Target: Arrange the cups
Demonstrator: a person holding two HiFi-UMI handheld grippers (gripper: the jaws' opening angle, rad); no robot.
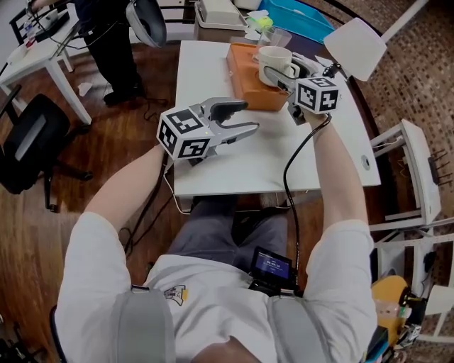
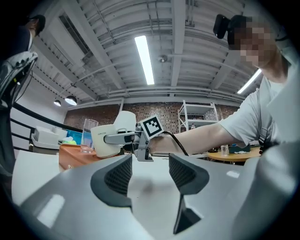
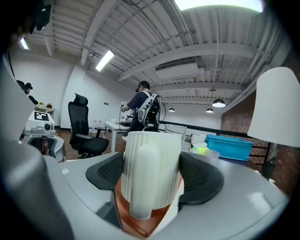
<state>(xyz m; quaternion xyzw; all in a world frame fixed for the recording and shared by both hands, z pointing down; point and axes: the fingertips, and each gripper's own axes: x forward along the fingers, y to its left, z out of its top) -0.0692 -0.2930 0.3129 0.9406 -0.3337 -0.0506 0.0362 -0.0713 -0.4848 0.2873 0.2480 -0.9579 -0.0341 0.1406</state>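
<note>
From above, a seated person in a white shirt works at a white table on a wooden floor, with an orange tray lying at the table's far side. Only this head view takes in both tools at once, along with a black office chair well left of the tray and a standing person beyond it to the left.

The left gripper view alone shows the room behind the tray: a brick wall, a white shelf unit and a strip light on the ribbed ceiling. The right gripper view alone shows what is held. A ribbed white mug fills the space between the jaws, its handle turned toward the camera and its sides against both pads.

The right gripper is closed on that mug, its jaws kept wide by the mug's body, and holds it upright over the tray's right half. Whether the base rests on the tray cannot be told. The left gripper is level above bare table, nearer the person than the tray and to its left. Its jaws are partly apart, with nothing between them and nothing touched.

A blue bin sits beyond the tray. A clear glass stands upright at the tray's far edge, just beside the mug.
</note>
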